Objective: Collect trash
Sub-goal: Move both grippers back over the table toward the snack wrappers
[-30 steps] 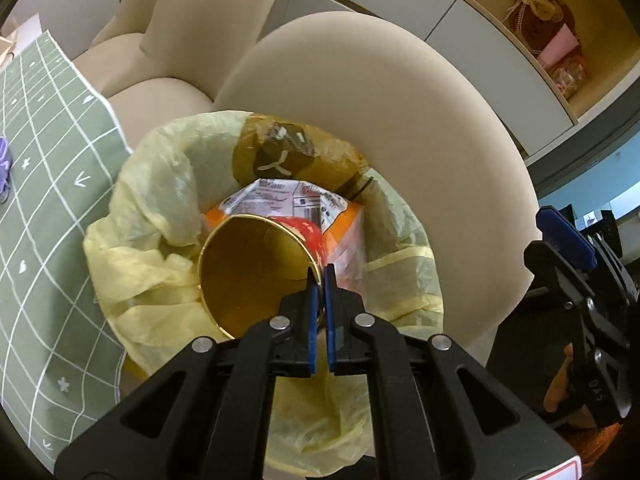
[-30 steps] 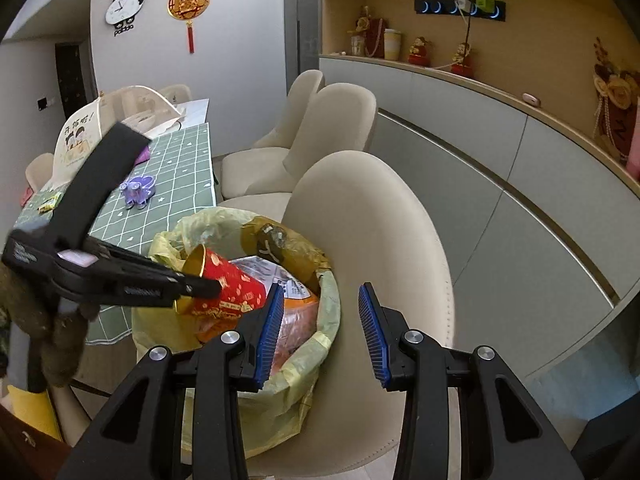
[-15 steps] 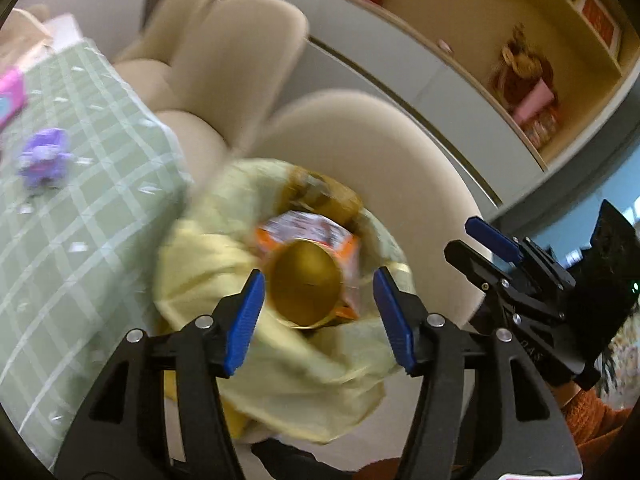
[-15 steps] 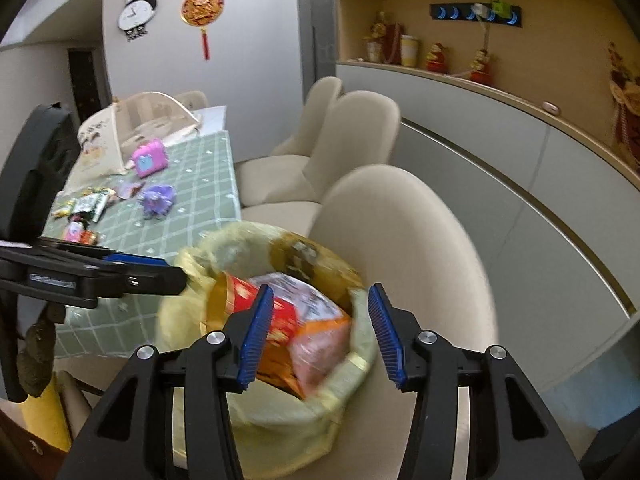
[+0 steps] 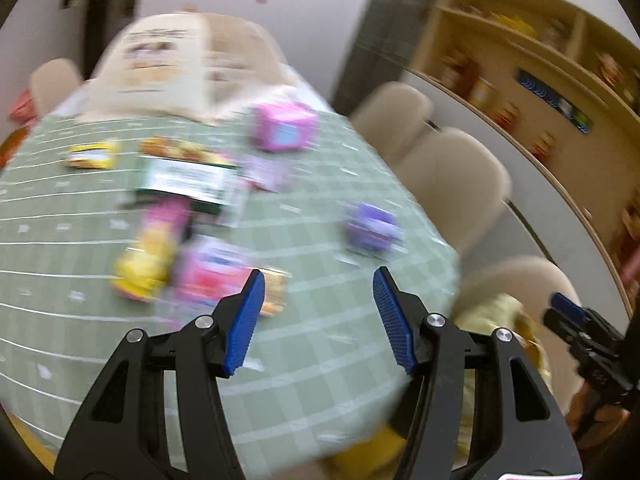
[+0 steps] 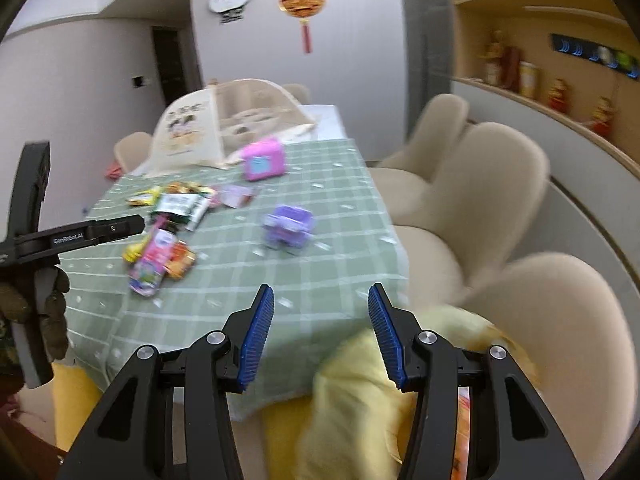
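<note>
1. Left tongs (image 5: 318,316): blue pads spread wide, nothing between them. They hang over the near part of the worktop (image 5: 320,380), which is covered in a green checked cloth. The left wrist view is heavily blurred.
2. Right tongs (image 6: 320,334): pads spread, nothing gripped. Past the gap lies bare cloth at the near edge of the worktop.
3. Trash bag (image 6: 360,392): yellow liner, low and just right of the right tongs, partly hidden behind their right finger. It sits against a beige chair (image 6: 560,340) beside the worktop's near corner. An orange scrap shows inside the bag; the rest of the contents cannot be made out.
4. Loose trash ahead-left of both tongs: a pink carton (image 6: 154,260) lying flat, touching an orange wrapper (image 6: 182,262) on its right and a yellow wrapper (image 6: 134,250) on its left.
5. Farther out on the same side: a dark green packet with a white label (image 6: 180,208), with more small wrappers just behind it; their kinds cannot be told.
6. Purple toy (image 6: 290,226): straight ahead of the right tongs, well apart from the wrapper cluster.
7. Pink cube box (image 6: 264,160): beyond the purple toy, just in front of a mesh food cover (image 6: 224,120) at the far end.
8. Seen from the right wrist, the left tongs enter at far left, held by a gloved hand (image 6: 48,312).
</note>
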`<state>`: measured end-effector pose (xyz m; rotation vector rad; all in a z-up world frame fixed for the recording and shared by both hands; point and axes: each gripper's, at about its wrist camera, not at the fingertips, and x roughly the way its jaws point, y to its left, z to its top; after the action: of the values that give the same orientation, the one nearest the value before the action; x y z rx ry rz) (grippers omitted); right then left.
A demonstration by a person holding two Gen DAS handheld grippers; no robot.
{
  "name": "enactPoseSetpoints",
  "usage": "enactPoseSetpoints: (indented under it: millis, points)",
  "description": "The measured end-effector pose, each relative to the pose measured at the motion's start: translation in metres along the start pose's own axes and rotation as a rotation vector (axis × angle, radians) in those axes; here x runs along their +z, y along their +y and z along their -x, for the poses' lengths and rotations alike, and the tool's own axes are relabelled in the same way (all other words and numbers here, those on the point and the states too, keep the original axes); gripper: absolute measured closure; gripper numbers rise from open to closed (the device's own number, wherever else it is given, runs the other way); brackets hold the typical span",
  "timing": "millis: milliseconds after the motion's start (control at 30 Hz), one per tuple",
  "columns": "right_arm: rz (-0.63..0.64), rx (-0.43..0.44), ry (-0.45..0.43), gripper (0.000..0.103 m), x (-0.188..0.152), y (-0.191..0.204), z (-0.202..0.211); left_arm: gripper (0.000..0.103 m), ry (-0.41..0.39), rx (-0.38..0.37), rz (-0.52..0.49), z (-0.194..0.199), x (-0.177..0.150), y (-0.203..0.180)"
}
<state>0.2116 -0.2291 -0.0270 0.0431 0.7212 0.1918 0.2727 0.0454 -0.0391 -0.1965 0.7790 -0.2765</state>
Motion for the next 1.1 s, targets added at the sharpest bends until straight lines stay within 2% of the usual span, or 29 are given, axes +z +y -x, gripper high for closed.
enactPoseSetpoints:
  millis: [100,200,333,400,533,633,700,800,867,933,1000,1100]
  points:
    - [0.017,0.036,0.020,0.056,0.017,0.030,-0.028,0.049,-0.021,0.058,0.014,0.000,0.016,0.064]
    - [0.039,0.027,0.049,0.056,0.036,0.065,-0.062,0.049,-0.031,0.093,0.011,-0.006,0.038,0.126]
    - [0.126,-0.005,0.099,0.056,0.052,0.114,-0.106,0.049,-0.002,0.108,-0.017,-0.034,0.081,0.209]
    - [0.155,0.007,0.122,0.056,0.059,0.136,-0.127,0.049,0.005,0.124,-0.033,-0.052,0.104,0.243]
    - [0.084,0.044,0.144,0.056,0.073,0.158,-0.160,0.049,0.031,0.128,-0.047,-0.088,0.144,0.290]
    - [0.017,0.075,0.096,0.056,0.077,0.164,-0.170,0.049,0.071,0.119,-0.058,-0.122,0.169,0.322]
    - [0.000,0.086,0.099,0.056,0.079,0.169,-0.176,0.049,0.087,0.118,-0.033,-0.141,0.181,0.341]
    - [0.008,0.073,0.203,0.056,0.080,0.169,-0.196,0.049,0.112,0.112,0.044,-0.169,0.194,0.369]
    - [-0.016,0.101,0.300,0.056,0.081,0.167,-0.213,0.049,0.131,0.111,0.080,-0.183,0.196,0.384]
    - [0.000,0.082,0.324,0.056,0.081,0.168,-0.219,0.049,0.153,0.091,0.101,-0.188,0.193,0.392]
    - [0.044,0.032,0.312,0.056,0.084,0.171,-0.222,0.049,0.173,0.045,0.115,-0.186,0.187,0.393]
    - [0.068,0.008,0.298,0.056,0.090,0.168,-0.226,0.049,0.198,-0.035,0.089,-0.172,0.172,0.380]
